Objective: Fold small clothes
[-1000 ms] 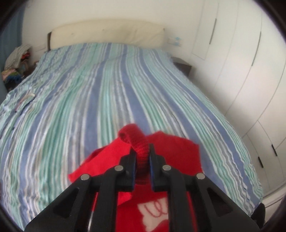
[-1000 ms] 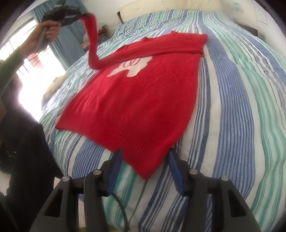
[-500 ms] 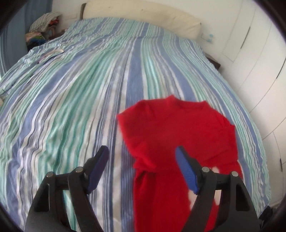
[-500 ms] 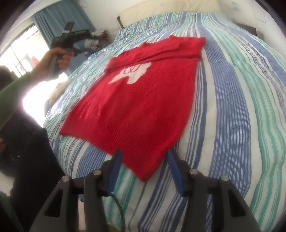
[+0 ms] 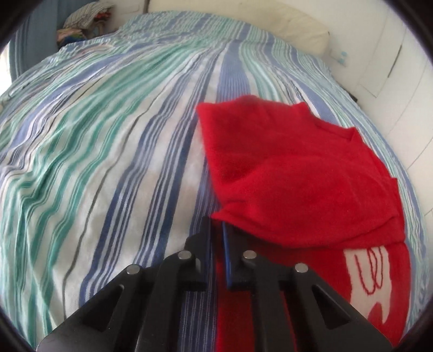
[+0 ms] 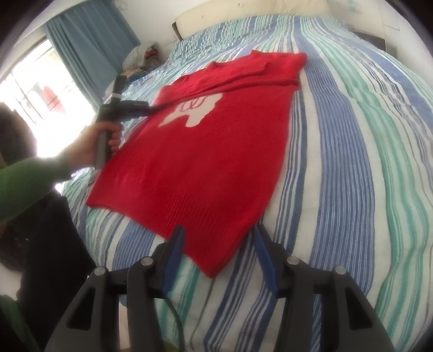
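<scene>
A red knitted sweater (image 6: pixel 203 162) with a white motif (image 6: pixel 194 111) lies flat on the striped bed (image 6: pixel 351 162), both sleeves folded across its chest. My left gripper (image 5: pixel 216 227) is low at the sweater's (image 5: pixel 297 176) side edge by the folded sleeve. Its jaws are closing to a thin gap with red knit pinched between the pads. The right wrist view shows that left gripper (image 6: pixel 151 107) held in a hand (image 6: pixel 89 146) at the same edge. My right gripper (image 6: pixel 219 235) hovers open over the hem corner (image 6: pixel 213 268), pads apart from the fabric.
A green sleeve (image 6: pixel 27 184) reaches in from the left. A pile of clothes (image 6: pixel 140 55) sits beside the bed's head, near a blue curtain (image 6: pixel 89 46) and bright window. White wardrobe doors (image 5: pixel 392 81) stand along the far side. A pale headboard (image 5: pixel 270 24) closes the far end.
The left gripper let go of the raised sleeve, opened wide, dropped to the sweater's side edge and closed there. The sleeve now lies across the chest. The right gripper stayed still.
</scene>
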`<state>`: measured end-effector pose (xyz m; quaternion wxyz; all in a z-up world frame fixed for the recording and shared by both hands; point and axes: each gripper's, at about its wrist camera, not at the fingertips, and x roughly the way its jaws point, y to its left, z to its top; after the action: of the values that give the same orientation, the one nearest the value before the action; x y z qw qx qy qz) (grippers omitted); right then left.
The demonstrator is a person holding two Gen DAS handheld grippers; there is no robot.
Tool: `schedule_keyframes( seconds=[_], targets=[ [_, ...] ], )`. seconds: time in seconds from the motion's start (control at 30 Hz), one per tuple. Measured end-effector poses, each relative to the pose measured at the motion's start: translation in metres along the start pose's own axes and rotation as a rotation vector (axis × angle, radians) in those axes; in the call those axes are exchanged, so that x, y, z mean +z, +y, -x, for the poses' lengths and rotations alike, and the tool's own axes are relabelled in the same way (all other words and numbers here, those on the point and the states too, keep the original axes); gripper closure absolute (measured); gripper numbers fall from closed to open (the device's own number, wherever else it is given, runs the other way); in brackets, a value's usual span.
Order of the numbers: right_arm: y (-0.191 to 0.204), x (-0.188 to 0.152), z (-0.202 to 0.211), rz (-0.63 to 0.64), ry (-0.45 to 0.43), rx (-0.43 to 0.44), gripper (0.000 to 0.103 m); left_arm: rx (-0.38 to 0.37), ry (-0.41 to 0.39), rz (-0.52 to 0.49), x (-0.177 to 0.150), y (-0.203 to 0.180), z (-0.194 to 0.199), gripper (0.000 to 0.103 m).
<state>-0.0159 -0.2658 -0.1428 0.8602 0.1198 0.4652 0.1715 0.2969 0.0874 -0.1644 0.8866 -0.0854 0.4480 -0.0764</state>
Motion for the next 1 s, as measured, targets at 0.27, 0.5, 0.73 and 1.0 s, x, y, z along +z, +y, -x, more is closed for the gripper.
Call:
schedule_keyframes(
  seconds=[0.27,0.5,0.73,1.0],
  targets=[
    [-0.041,0.165,-0.002,-0.105,-0.066,0.079,0.052,-0.034,-0.033,0.032,-0.009,0.006,0.003,0.096],
    [-0.105,0.241,-0.13,-0.534,0.023,0.192,0.058,-0.045,-0.026,0.042,-0.009,0.01,-0.002,0.096],
    [-0.109,0.229,-0.128,-0.668,-0.153,0.083,0.099,-0.075,-0.039,0.07,-0.012,0.017,-0.002,0.096],
    [-0.105,0.216,-0.125,-0.536,-0.062,-0.104,0.099,-0.043,-0.017,0.05,-0.012,0.016,0.008,0.093]
  ],
)
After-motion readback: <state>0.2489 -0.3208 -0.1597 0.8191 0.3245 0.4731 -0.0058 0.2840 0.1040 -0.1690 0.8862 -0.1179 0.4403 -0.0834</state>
